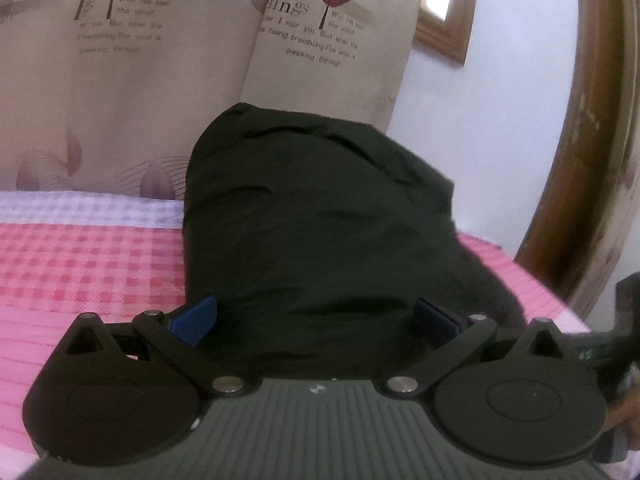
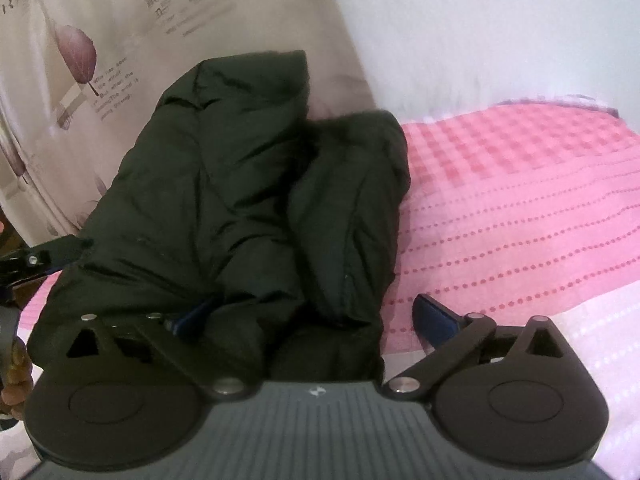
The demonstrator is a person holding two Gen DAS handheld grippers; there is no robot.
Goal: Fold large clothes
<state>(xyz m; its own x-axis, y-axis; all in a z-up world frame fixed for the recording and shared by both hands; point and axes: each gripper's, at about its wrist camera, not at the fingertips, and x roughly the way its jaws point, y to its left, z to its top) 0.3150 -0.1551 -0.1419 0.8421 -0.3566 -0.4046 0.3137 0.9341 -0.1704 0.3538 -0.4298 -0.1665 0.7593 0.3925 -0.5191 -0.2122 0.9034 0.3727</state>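
A dark puffy jacket [image 2: 224,184] is lying bundled on the bed [image 2: 520,216], near the edge that runs along the leaf-printed curtain [image 1: 120,92]. It is already looking partly folded: in the right wrist view a sleeve or side panel [image 2: 352,216] is resting doubled over beside the main body, probably to narrow the bulk before a final fold.

The left tongs [image 1: 316,320] are standing wide apart, their blue fingers [image 1: 196,320] straddling the near end of the jacket, seemingly placed to pinch or press the thick padding. The right tongs [image 2: 312,316] are also spread apart, one finger hidden against the dark fabric and the other [image 2: 434,320] hanging over the pink checked cover, so nothing is being clamped. Whether either pair is touching the fabric is unclear.
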